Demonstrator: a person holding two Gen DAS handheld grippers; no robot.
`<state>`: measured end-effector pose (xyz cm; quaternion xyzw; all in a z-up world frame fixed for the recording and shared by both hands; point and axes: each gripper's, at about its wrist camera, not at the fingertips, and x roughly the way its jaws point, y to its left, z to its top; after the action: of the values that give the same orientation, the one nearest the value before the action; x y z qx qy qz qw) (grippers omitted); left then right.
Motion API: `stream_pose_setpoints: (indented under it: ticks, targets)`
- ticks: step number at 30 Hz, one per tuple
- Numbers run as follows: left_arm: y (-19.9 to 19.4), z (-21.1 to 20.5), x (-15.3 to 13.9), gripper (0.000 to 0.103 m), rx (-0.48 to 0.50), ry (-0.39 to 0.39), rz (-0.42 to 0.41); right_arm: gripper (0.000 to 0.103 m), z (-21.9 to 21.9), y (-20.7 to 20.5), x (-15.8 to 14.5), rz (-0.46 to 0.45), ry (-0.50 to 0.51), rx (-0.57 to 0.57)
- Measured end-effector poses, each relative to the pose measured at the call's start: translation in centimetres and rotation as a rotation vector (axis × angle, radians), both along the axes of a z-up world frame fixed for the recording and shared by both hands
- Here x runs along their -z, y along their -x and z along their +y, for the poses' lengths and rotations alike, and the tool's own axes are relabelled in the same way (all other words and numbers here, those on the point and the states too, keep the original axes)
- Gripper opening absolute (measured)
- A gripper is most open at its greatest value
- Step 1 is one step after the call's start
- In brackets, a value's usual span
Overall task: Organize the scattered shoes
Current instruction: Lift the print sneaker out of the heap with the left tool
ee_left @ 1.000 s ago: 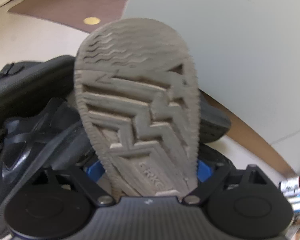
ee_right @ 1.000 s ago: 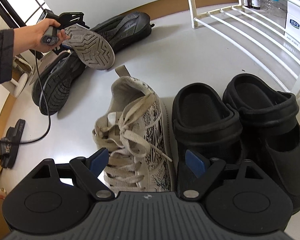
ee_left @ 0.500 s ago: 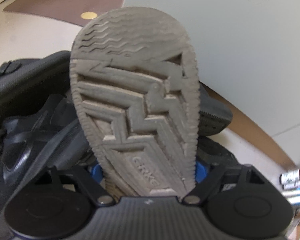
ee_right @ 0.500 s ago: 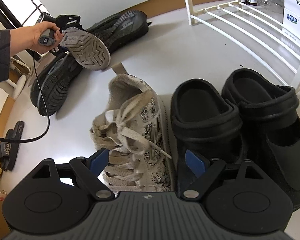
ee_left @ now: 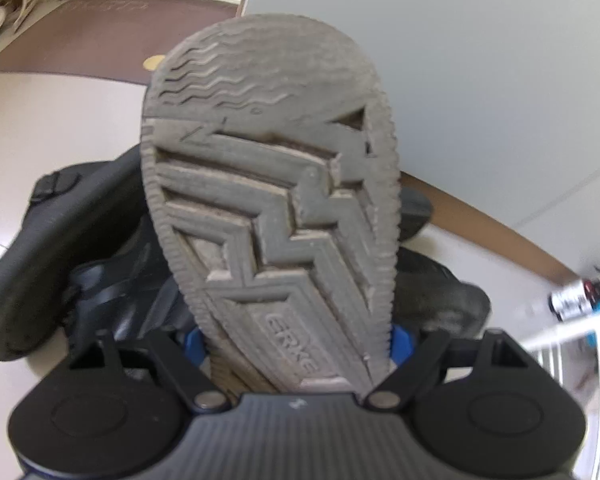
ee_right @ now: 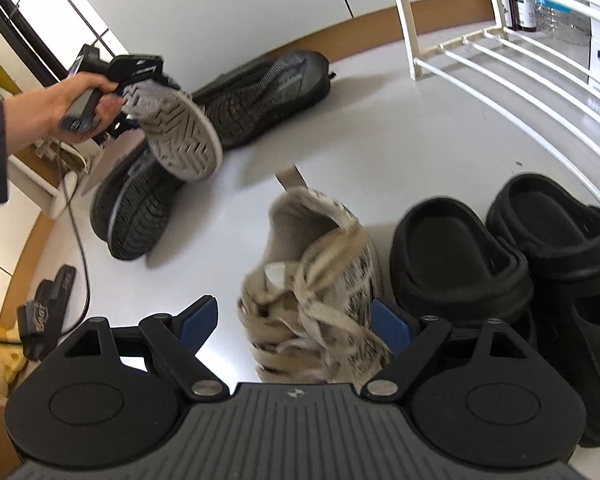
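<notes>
My left gripper (ee_left: 296, 342) is shut on the heel end of a beige sneaker, whose worn grey sole (ee_left: 268, 208) fills the left wrist view. The right wrist view shows that sneaker (ee_right: 180, 136) held in the air by a hand, sole facing out, above two black sneakers (ee_right: 260, 92) (ee_right: 136, 204) on the floor. Its mate, a beige patterned sneaker (ee_right: 320, 280), stands upright just under my right gripper (ee_right: 294, 322). That gripper is open, its blue pads on either side of the laces and clear of them.
Two black clogs (ee_right: 456, 256) (ee_right: 572, 264) stand side by side right of the patterned sneaker. A white wire shoe rack (ee_right: 500, 40) rises at the back right. A black sandal (ee_right: 44, 312) and a cable (ee_right: 80, 240) lie at the left.
The left gripper's pads closed in on the sneaker, and it has lifted the shoe higher above the black sneakers. The right gripper has drifted slightly, still over the patterned sneaker.
</notes>
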<state>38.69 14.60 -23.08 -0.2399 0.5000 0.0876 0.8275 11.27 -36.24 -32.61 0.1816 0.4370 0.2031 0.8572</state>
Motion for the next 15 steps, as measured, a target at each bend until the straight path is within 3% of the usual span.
stream_pose_setpoints:
  ticks: [4, 9, 15]
  targets:
    - [3.0, -0.6, -1.1, 0.085, 0.094, -0.075, 0.031, 0.088, 0.5, -0.3, -0.8, -0.025, -0.017, 0.008]
    - [6.3, -1.2, -1.6, 0.085, 0.176, -0.074, 0.039, 0.088, 1.1, -0.2, -1.1, -0.034, -0.016, 0.004]
    - [11.3, -1.5, -1.0, 0.085, 0.202, 0.031, 0.045, 0.088, 1.4, 0.0, -1.1, -0.032, -0.003, 0.004]
